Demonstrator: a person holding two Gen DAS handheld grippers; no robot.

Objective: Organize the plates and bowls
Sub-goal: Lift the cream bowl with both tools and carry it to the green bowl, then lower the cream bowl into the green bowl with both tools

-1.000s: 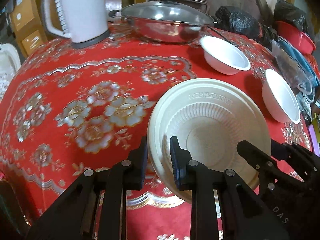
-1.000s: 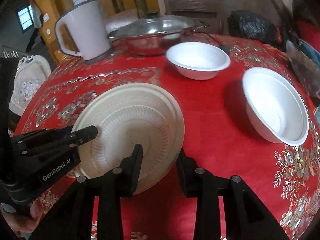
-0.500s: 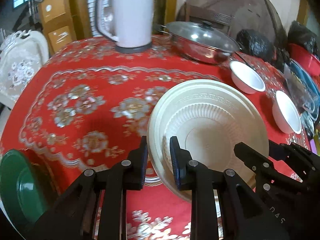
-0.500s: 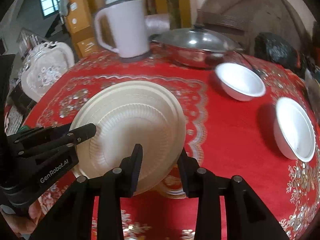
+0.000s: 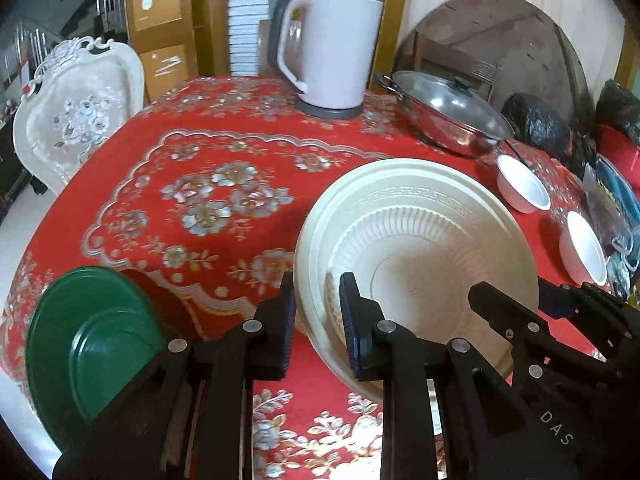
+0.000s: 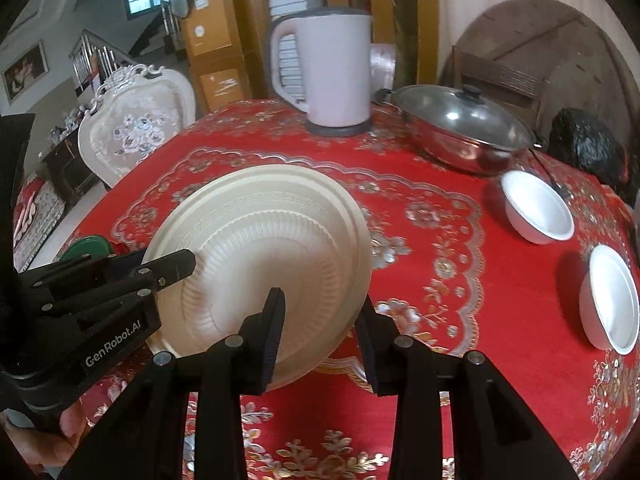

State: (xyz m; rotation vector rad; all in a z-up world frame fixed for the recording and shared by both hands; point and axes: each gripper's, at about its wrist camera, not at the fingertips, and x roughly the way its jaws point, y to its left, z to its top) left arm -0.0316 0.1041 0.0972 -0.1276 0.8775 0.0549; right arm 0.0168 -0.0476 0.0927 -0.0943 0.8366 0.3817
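A cream ribbed plate (image 5: 420,236) is held tilted above the red tablecloth, one gripper on each side. My left gripper (image 5: 318,316) is shut on its left rim. My right gripper (image 6: 320,320) is shut on its right rim, where the plate (image 6: 264,256) also shows. A stack of green plates (image 5: 88,340) lies at the table's near left edge. Two white bowls (image 5: 524,190) (image 5: 584,248) stand at the right; they also show in the right wrist view (image 6: 536,208) (image 6: 612,300).
A white electric kettle (image 5: 332,52) and a lidded steel pan (image 5: 448,112) stand at the back of the round table (image 5: 208,168). Black bags and clutter (image 5: 536,124) sit at the far right. A white ornate chair (image 5: 80,100) stands at the left.
Both grippers have pulled back and up with the cream plate still held. The green plates have come into view at the left. The bowls now look farther away.
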